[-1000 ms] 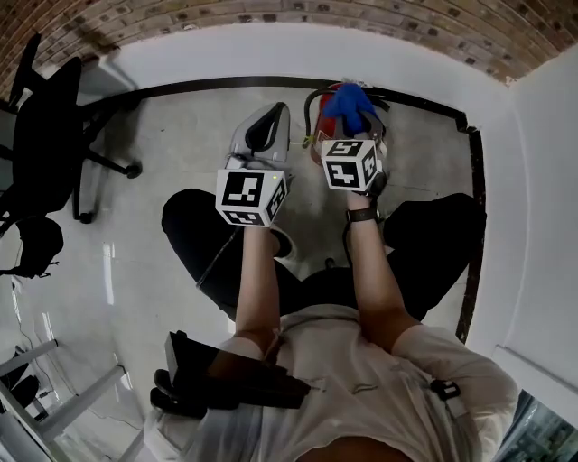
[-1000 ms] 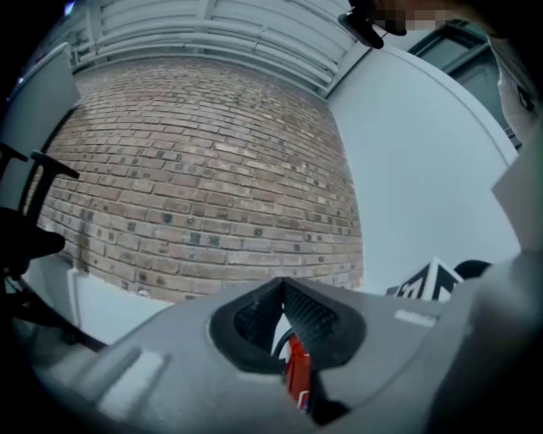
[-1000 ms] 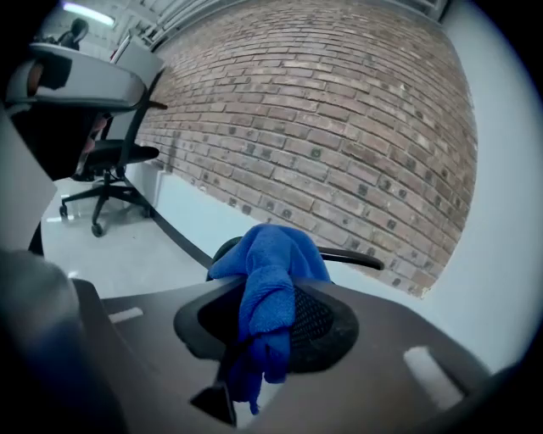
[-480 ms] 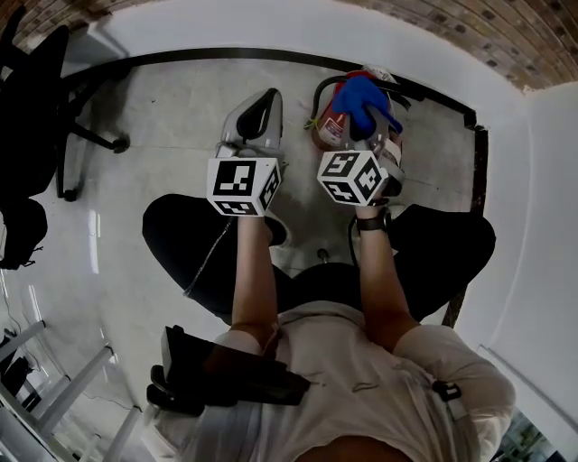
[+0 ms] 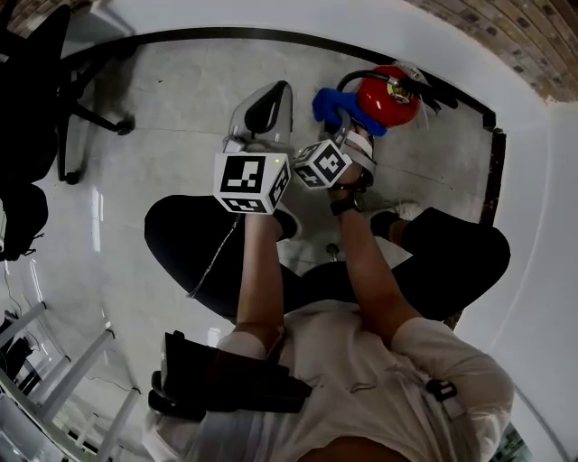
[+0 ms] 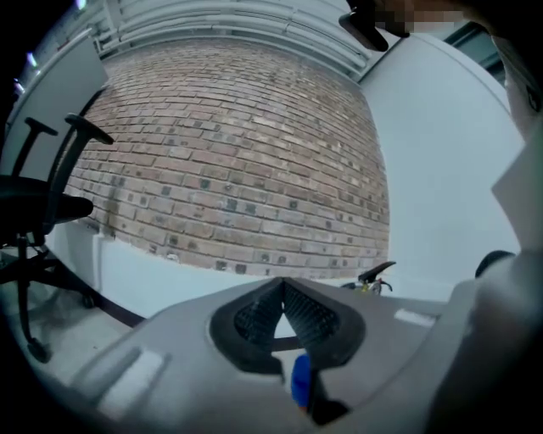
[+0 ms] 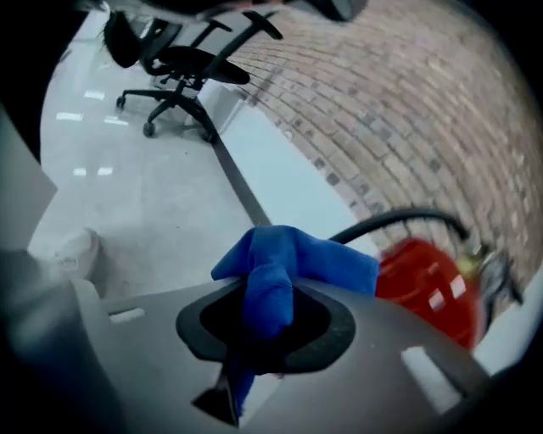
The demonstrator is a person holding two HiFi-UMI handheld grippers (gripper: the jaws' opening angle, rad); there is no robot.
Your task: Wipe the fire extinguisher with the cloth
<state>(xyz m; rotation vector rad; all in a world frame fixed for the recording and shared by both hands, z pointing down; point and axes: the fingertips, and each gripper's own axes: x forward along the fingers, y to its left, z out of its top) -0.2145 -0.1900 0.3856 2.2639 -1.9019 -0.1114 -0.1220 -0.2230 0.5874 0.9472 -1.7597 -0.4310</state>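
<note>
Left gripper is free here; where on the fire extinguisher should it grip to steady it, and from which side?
Probably the valve handle atop the fire extinguisher: narrow enough for two jaws, unlike the wide red body. Come straight down from above; the right gripper and its blue cloth occupy the near-left side.

The fire extinguisher [image 5: 386,93] stands on the floor [image 5: 181,117] at the foot of the wall [image 5: 271,18], ahead and right of the person. The cloth [image 5: 330,106], pinched in the right gripper [image 5: 348,133], sits just left of it. The left gripper [image 5: 262,110] is further left, and the office chair [image 5: 45,99] is well apart at far left
</note>
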